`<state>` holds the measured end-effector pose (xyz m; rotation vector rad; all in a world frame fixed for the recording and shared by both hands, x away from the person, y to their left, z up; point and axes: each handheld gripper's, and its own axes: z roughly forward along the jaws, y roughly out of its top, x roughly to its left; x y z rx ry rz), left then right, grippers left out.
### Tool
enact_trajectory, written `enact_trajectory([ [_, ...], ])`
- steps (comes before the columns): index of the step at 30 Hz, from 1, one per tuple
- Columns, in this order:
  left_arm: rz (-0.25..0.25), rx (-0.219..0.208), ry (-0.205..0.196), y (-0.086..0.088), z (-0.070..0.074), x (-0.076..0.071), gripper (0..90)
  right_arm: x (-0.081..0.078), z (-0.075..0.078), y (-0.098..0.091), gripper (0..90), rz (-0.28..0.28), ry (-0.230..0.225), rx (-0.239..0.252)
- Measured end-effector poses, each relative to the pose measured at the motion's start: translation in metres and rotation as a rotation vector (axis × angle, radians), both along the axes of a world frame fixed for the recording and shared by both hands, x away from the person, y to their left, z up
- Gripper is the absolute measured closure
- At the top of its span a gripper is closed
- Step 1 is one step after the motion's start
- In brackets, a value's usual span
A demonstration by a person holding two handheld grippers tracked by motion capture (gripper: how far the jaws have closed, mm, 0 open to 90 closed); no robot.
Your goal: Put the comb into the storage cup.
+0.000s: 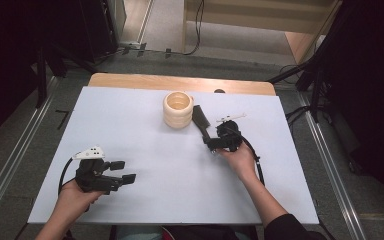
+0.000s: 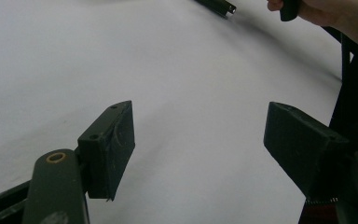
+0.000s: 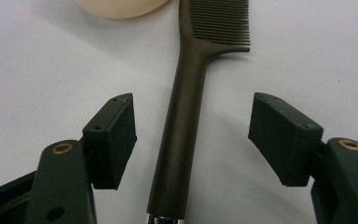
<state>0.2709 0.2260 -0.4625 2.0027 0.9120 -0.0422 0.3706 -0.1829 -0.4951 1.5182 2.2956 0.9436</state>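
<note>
1. Right gripper view looks along the right tool (image 3: pixel 191 135), whose jaws stand wide apart with nothing between the pads but the dark handle of a comb (image 3: pixel 182 140) lying flat on the desk (image 3: pixel 37 70); neither pad touches it, so the spread reads as a straddle set up for a pinch across the handle
2. From that tool outward, the comb's teeth point toward 12 o'clock in this view, and the cream rim of a ribbed cup (image 3: pixel 121 7) sits at about 11 o'clock, just beside the comb's head
3. High view places the right tool (image 1: pixel 215 145) at the near end of the comb (image 1: pixel 200 120), which runs toward 11 o'clock to the cup (image 1: pixel 178 110) at the desk's far middle; whether comb and cup touch I cannot tell
4. Left tool (image 1: pixel 125 171), near 7 o'clock on the desk, is also wide open and holds nothing; it looks parked clear of the work
5. Left gripper view shows its pads over bare white desk (image 2: pixel 121 56), with the other hand (image 2: pixel 335 14) at 1 o'clock
</note>
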Motion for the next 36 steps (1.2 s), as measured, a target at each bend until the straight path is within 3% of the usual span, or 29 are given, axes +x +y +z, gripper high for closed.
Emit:
enact_trajectory([
  [11, -0.001, 0.006, 0.000, 0.000, 0.000, 0.000, 25.4, -0.002, -0.007, 0.007, 42.5, 0.009, 0.049, -0.057],
  [14, 0.000, 0.008, 0.001, 0.000, 0.000, 0.000, 25.4, -0.005, -0.007, 0.009, 52.7, -0.005, 0.034, -0.091],
  [18, 0.001, 0.011, 0.003, 0.000, 0.000, 0.000, 25.4, -0.008, -0.004, 0.014, 65.1, -0.002, 0.051, -0.120],
  [21, -0.001, 0.011, 0.002, -0.001, 0.000, 0.000, 25.4, -0.009, -0.004, 0.016, 65.5, 0.003, 0.044, -0.145],
  [36, 0.003, 0.013, 0.008, -0.001, -0.001, 0.001, 25.4, -0.008, -0.008, 0.007, 70.2, -0.016, 0.055, -0.069],
])
